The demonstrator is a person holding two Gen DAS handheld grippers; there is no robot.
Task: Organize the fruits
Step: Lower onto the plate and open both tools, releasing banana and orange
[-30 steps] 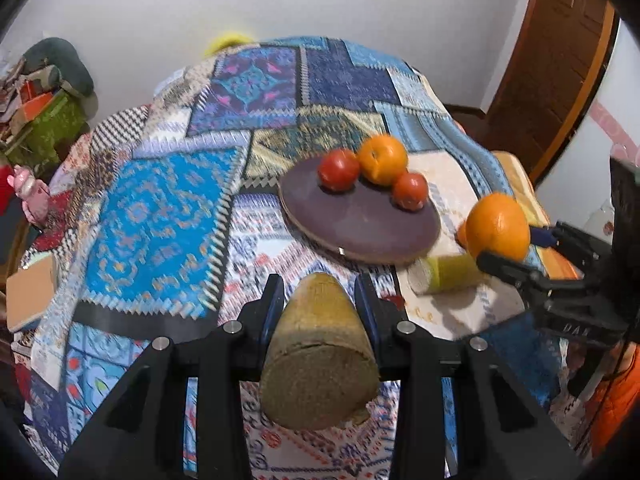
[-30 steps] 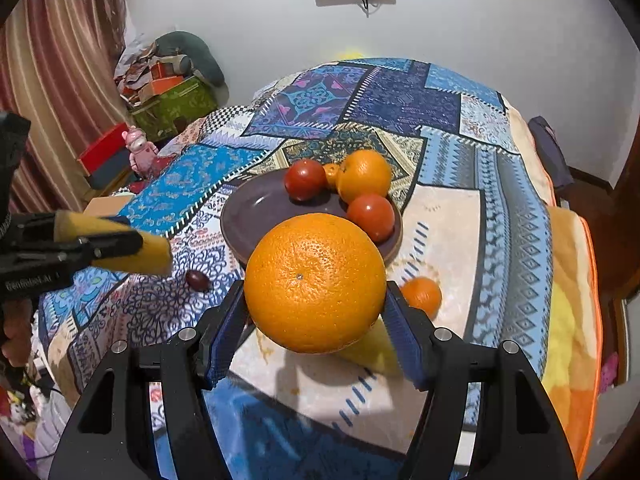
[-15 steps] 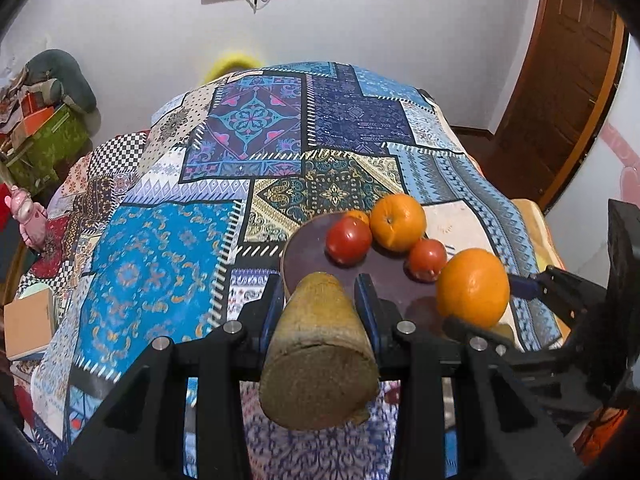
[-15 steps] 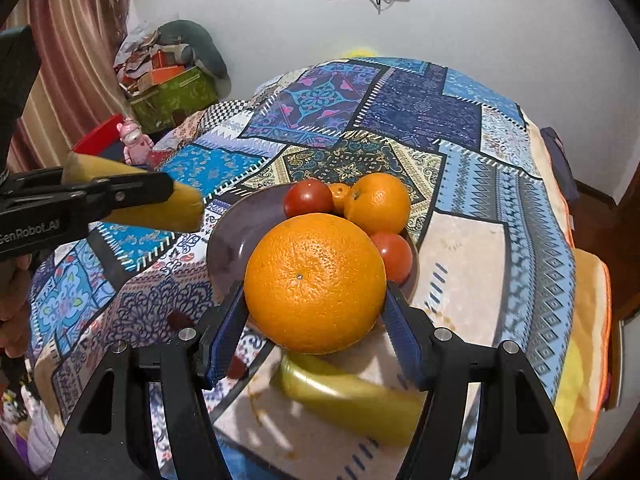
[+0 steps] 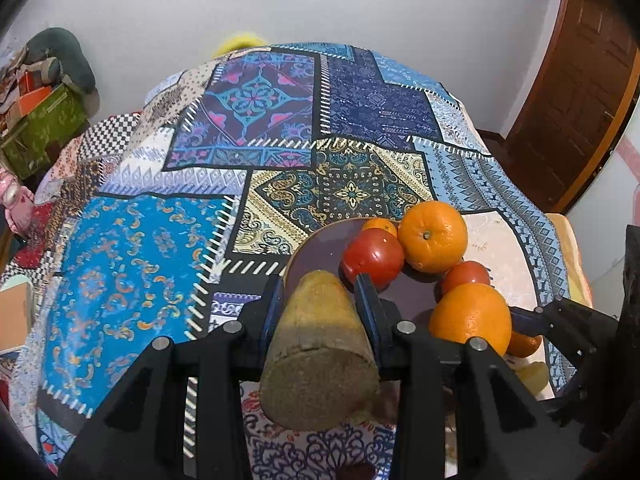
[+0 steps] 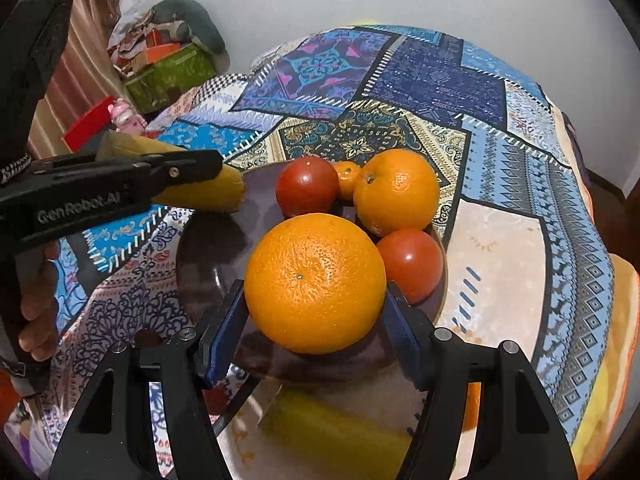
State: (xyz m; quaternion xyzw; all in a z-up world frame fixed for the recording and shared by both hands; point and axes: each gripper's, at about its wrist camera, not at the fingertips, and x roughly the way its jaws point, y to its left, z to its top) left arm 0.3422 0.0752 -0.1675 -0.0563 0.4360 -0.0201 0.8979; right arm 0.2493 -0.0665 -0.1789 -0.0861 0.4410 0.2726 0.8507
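Note:
My left gripper (image 5: 320, 284) is shut on a blunt yellow-brown fruit piece (image 5: 320, 344) and hangs over the near left rim of a dark purple plate (image 5: 316, 252). From the right wrist view that gripper (image 6: 188, 168) comes in from the left with the yellow piece (image 6: 216, 192) sticking out past its fingers. My right gripper (image 6: 315, 292) is shut on a large orange (image 6: 316, 280), held above the plate (image 6: 208, 248). At the back of the plate lie two tomatoes (image 6: 307, 186) (image 6: 412, 262), an orange (image 6: 396, 190) and a small mandarin (image 6: 347, 174).
A patchwork cloth (image 5: 140, 264) covers the surface. Near the plate's front edge lie another yellow piece (image 6: 332, 428), a small orange (image 6: 472, 404) and a small dark fruit (image 6: 146, 338). A hand (image 6: 36, 312) grips the left tool. Boxes (image 6: 168, 68) are at the far left, a door (image 5: 580, 92) at the right.
Both grippers have moved forward and a little down with their fruit, from in front of the plate to over it. Neither grip has changed.

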